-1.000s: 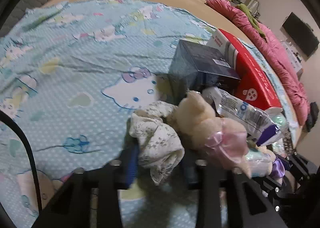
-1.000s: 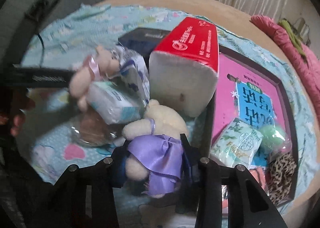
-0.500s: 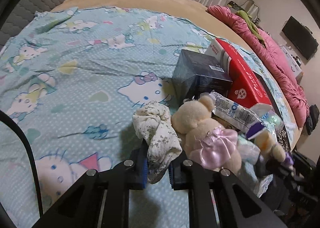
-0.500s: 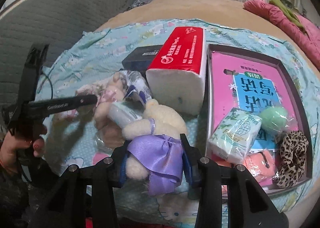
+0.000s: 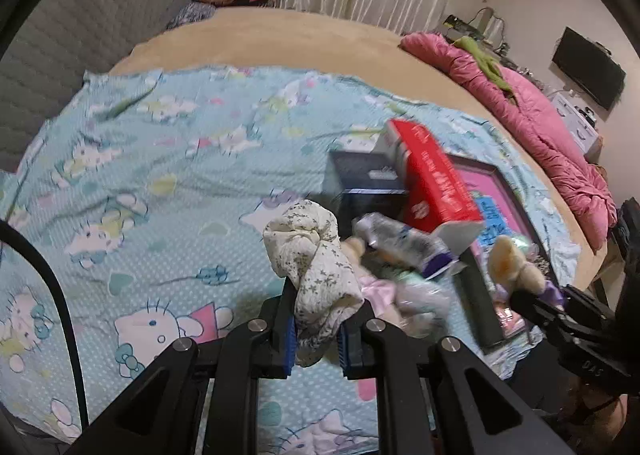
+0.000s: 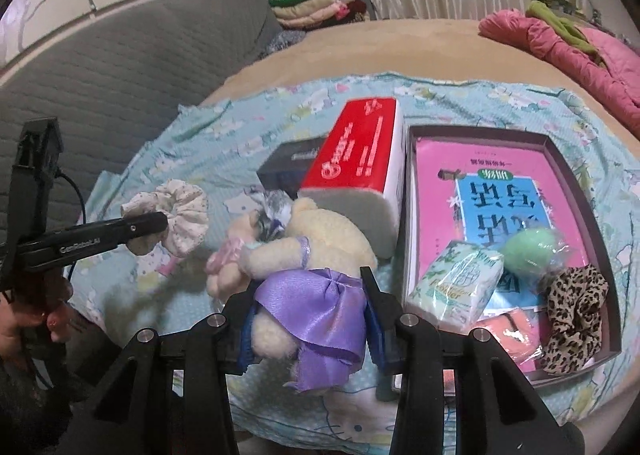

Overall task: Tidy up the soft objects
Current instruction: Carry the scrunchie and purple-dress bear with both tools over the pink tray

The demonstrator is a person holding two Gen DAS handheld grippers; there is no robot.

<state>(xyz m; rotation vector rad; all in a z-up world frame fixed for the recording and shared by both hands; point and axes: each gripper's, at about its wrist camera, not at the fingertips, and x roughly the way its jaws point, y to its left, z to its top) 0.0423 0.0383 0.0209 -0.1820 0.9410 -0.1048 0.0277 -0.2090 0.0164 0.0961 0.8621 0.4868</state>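
Observation:
My left gripper (image 5: 316, 331) is shut on a white flowered scrunchie (image 5: 316, 255) and holds it above the blue cartoon sheet (image 5: 160, 183). From the right wrist view the same scrunchie (image 6: 184, 215) hangs at that gripper's tip. My right gripper (image 6: 308, 327) is shut on a cream bear in a purple dress (image 6: 312, 307), lifted off the sheet. That bear (image 5: 516, 267) shows at the right of the left wrist view. A second bear in a pink dress (image 6: 228, 259) lies among crinkly packets (image 5: 400, 239) on the sheet.
A dark-rimmed tray (image 6: 604, 223) at the right holds a pink book, a tissue pack (image 6: 460, 283), a green ball (image 6: 528, 247) and a leopard scrunchie (image 6: 576, 311). A red tissue box (image 6: 360, 163) and a dark box (image 5: 360, 183) stand beside it. A pink quilt (image 5: 540, 127) lies beyond.
The left gripper shut on the flowered scrunchie and lifted it off the sheet. The right gripper rose with the purple-dressed bear, away from the pile.

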